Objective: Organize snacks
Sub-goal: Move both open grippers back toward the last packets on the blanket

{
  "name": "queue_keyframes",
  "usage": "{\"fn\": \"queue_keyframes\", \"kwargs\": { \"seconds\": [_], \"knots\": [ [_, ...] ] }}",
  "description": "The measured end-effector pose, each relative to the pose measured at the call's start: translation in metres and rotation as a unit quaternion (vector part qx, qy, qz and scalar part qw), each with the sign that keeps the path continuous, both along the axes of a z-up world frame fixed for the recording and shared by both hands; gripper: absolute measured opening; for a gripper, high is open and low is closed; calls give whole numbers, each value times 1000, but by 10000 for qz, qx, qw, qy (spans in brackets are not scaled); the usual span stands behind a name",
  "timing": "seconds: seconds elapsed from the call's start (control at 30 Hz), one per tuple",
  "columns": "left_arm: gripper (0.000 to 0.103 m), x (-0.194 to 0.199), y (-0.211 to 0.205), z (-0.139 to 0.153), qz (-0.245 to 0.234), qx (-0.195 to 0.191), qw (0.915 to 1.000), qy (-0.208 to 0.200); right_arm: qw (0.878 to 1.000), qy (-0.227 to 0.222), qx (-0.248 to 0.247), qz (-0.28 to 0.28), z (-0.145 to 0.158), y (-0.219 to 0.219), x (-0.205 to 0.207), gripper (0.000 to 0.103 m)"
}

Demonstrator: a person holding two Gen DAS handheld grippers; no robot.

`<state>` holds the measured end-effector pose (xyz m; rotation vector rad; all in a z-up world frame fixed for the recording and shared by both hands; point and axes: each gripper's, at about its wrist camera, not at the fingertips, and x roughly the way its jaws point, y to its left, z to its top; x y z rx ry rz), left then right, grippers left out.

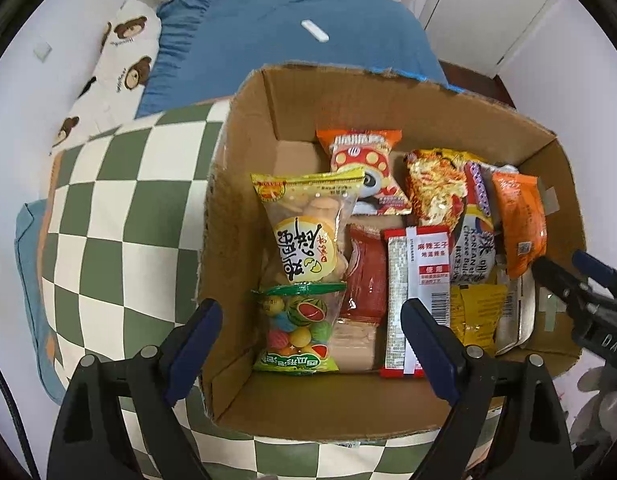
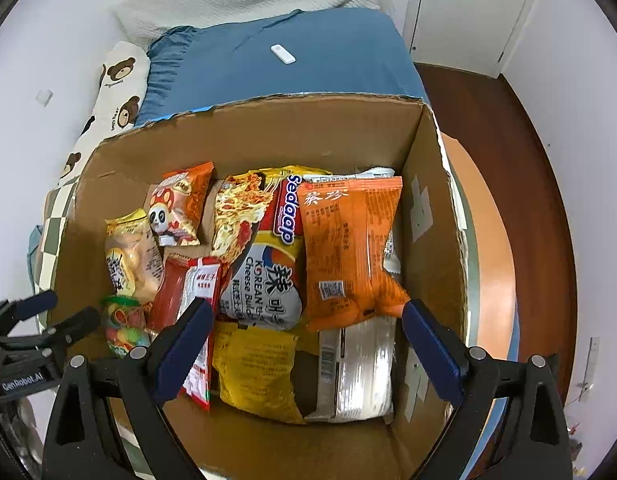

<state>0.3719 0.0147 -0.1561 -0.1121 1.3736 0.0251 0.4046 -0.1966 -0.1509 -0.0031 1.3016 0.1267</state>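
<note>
An open cardboard box (image 1: 348,92) (image 2: 268,120) holds several snack packets. My left gripper (image 1: 312,320) hangs open over its left side, above a green bag of round candies (image 1: 296,332) and a biscuit bag (image 1: 308,232), touching neither. Beside them lie a red-and-white strip packet (image 1: 416,300) and a red packet (image 1: 366,280). My right gripper (image 2: 308,320) stands open over the right side, above an orange packet (image 2: 348,248), a yellow packet (image 2: 256,368) and a white pack (image 2: 360,368). A cheese noodle pack (image 2: 264,276) lies in the middle. Each gripper shows in the other's view: right gripper (image 1: 572,268), left gripper (image 2: 60,312).
The box rests on a green-and-white checked cushion (image 1: 120,220) on a bed with blue bedding (image 1: 288,52). A bear-print pillow (image 1: 120,60) lies at the left by the wall. A small white device (image 2: 283,54) is on the bedding. Dark wooden floor (image 2: 488,120) lies to the right.
</note>
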Motion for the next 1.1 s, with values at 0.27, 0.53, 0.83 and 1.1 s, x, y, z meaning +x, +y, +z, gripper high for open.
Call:
{"fn": "queue_keyframes", "kwargs": {
  "seconds": [0.27,0.53,0.83,1.1],
  "knots": [
    [91,-23,-9,30,-19,137,9978,-644,9992,-370,45,172,25,1,-32,98],
    [91,-61,-17,57,-5,179,9916,-1283,9954,-932,1,229,54,-2,-73,98],
    [91,-114,-34,84,-126,193,9822,-1867,9871,-1574,26,279,92,-4,-130,98],
    [91,-154,-36,107,-106,303,9730,-2286,9796,-2006,33,137,116,-13,-174,98]
  ]
}}
